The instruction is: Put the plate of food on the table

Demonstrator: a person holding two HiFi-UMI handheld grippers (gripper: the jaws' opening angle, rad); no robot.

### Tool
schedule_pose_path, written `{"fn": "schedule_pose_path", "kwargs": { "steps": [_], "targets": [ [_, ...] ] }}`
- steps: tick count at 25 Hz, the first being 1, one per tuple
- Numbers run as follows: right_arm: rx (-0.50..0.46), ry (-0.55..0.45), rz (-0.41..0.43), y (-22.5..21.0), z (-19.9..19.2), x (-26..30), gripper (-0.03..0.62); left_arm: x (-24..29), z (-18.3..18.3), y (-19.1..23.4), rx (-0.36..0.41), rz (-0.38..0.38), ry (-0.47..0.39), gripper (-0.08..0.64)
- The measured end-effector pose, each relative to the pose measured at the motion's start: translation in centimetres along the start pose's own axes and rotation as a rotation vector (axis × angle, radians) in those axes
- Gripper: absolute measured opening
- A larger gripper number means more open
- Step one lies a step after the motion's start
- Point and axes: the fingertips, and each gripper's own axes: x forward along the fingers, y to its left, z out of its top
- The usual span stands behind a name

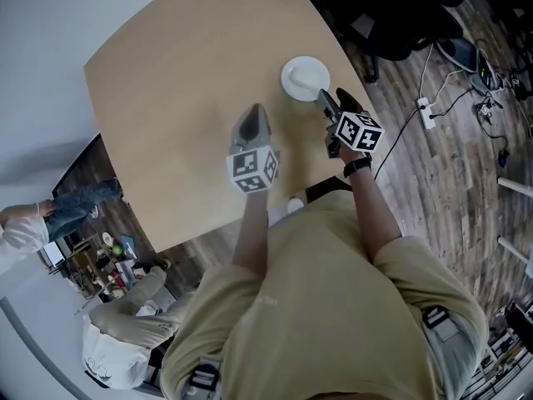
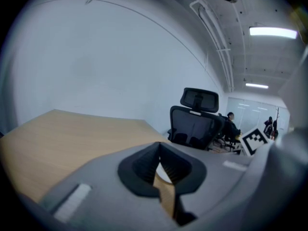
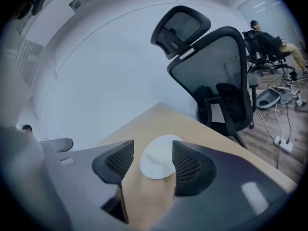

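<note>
A white plate point(image 1: 305, 77) with a pale mound on it rests on the tan table point(image 1: 183, 82), near the table's right edge. My right gripper point(image 1: 335, 103) hovers just on the near side of the plate, open and holding nothing. In the right gripper view the plate point(image 3: 159, 163) lies on the table point(image 3: 144, 201) beyond the spread jaws of that gripper point(image 3: 153, 150), apart from both pads. My left gripper point(image 1: 256, 111) hangs over the middle of the table, left of the plate. Its jaws point(image 2: 159, 150) meet at the tips, with nothing between them.
A black office chair point(image 3: 216, 81) stands past the table's far corner, and is also seen from the left gripper point(image 2: 195, 121). A power strip point(image 1: 426, 111) with cables lies on the wooden floor at the right. A person in pale clothes point(image 1: 125, 332) is at lower left.
</note>
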Motion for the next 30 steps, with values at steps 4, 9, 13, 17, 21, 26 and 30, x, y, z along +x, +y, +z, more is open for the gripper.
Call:
{"fn": "schedule_pose_path", "kwargs": {
  "steps": [4, 9, 13, 17, 21, 26, 30],
  "targets": [
    [-0.048, -0.062, 0.067, 3.7, 1.2, -3.1, 0.238, -3.2, 0.8, -0.3, 0.017, 0.006, -0.038, -0.002],
    [-0.297, -0.138, 0.127, 9.8, 3.0, -7.7, 0.182, -8.4, 2.6, -0.1, 0.043, 0.044, -0.094, -0.002],
    [-0.482, -0.198, 0.136, 14.6, 3.6, -11.5, 0.122, -12.8, 4.4, 0.3, 0.061, 0.074, -0.156, -0.002],
    [-0.508, -0.253, 0.18, 18.9, 3.5, -14.8, 0.076, -17.0, 5.8, 0.1, 0.097, 0.085, -0.199, -0.002],
    [-0.544, -0.288, 0.227, 22.3, 2.4, -17.8, 0.051, -20.9, 6.4, -0.5, 0.122, 0.099, -0.243, -0.002],
    [-0.583, -0.32, 0.253, 24.9, 0.5, -20.4, 0.014, -24.2, 5.9, -0.9, 0.126, 0.103, -0.271, -0.002],
    [-0.571, -0.333, 0.264, 26.1, -0.5, -22.3, 0.006, -25.9, 5.7, -1.6, 0.137, 0.1, -0.286, -0.002]
  ]
}}
